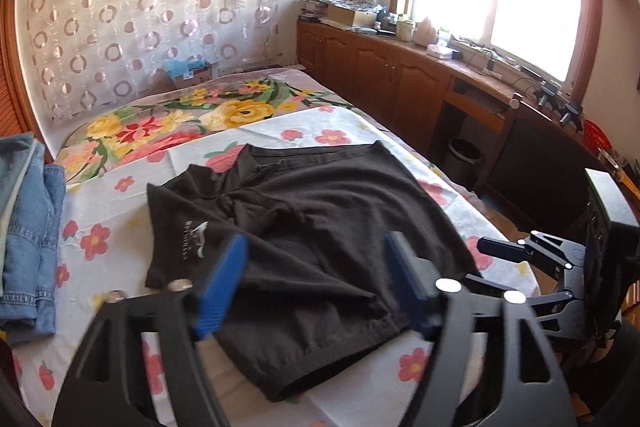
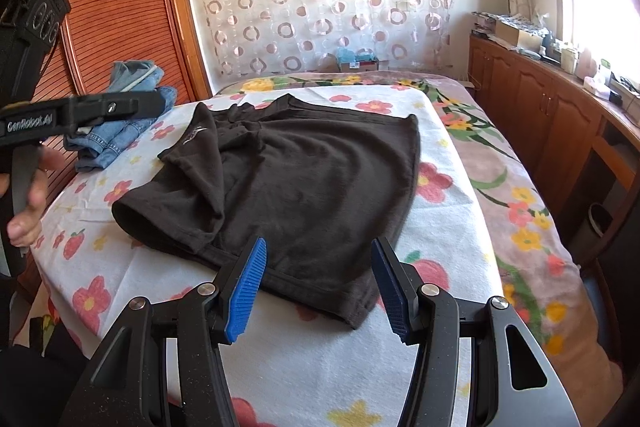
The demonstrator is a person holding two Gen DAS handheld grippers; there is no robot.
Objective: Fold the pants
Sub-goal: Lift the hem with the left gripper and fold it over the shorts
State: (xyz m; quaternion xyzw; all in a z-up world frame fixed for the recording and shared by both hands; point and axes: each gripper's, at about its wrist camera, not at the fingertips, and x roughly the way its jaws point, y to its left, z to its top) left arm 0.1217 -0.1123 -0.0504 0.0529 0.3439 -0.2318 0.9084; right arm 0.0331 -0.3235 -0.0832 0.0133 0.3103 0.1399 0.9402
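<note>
Black short pants (image 1: 304, 227) lie flat on the flowered bed sheet (image 1: 104, 227), one leg partly folded over, a small white logo near their left side. They also show in the right wrist view (image 2: 304, 179). My left gripper (image 1: 316, 247) is open and empty, hovering just above the near part of the pants. My right gripper (image 2: 320, 253) is open and empty, above the near hem of the pants. The right gripper's body (image 1: 560, 259) shows at the right of the left wrist view; the left gripper's body (image 2: 80, 111) shows at the left of the right wrist view.
Folded blue jeans (image 1: 28, 227) lie at the bed's left side, also seen in the right wrist view (image 2: 120, 123). Wooden cabinets (image 1: 384, 75) with clutter run under the window on the right. A bin (image 1: 464, 157) stands beside the bed. A wooden wardrobe (image 2: 120, 7) is on the left.
</note>
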